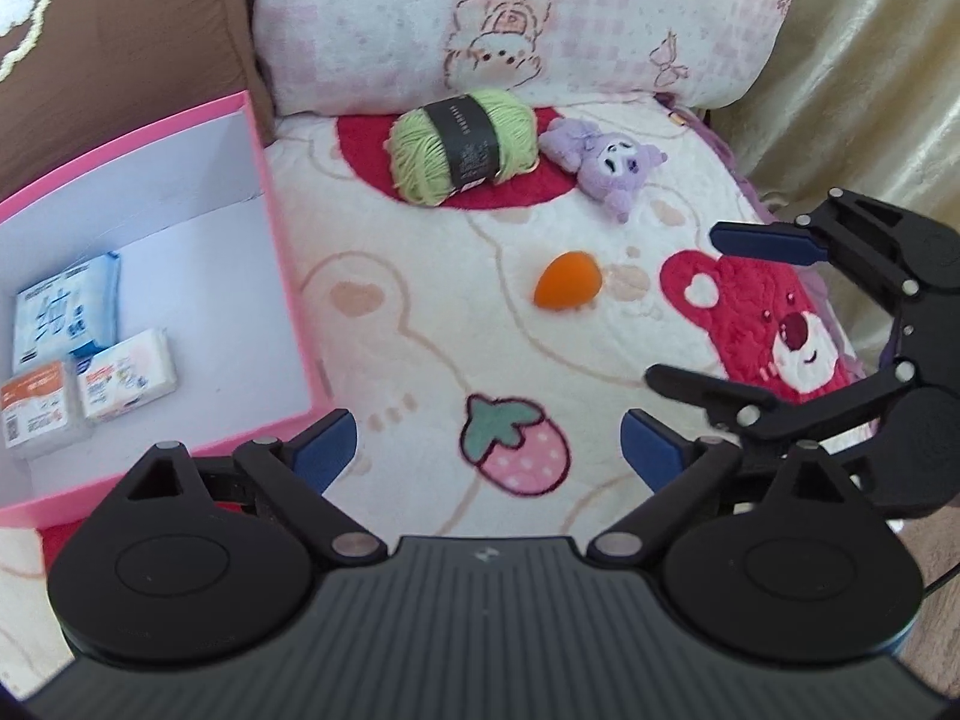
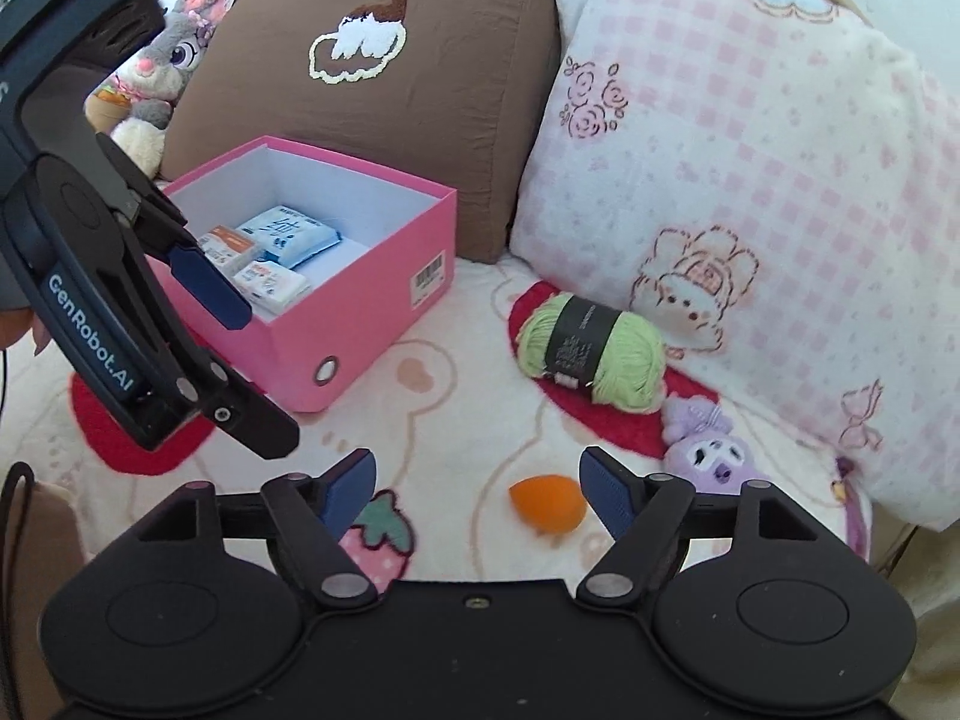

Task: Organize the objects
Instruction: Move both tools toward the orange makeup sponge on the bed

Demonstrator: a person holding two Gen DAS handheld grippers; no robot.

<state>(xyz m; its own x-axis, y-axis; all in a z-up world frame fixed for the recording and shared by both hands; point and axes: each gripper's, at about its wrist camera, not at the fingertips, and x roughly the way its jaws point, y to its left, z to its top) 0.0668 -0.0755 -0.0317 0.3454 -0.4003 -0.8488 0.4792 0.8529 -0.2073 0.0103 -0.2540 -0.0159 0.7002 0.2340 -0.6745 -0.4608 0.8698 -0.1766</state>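
A pink box stands on the blanket and holds several small packets. A green yarn ball, a purple plush and an orange egg-shaped sponge lie loose to the right of the box. My left gripper is open and empty, beside the box's near corner. My right gripper is open too, with the sponge just ahead of its right finger and not touched.
A brown pillow and a pink checked pillow lean behind the objects. A grey bunny plush sits at the far left. The printed blanket covers the seat, and a pale curtain hangs on the right.
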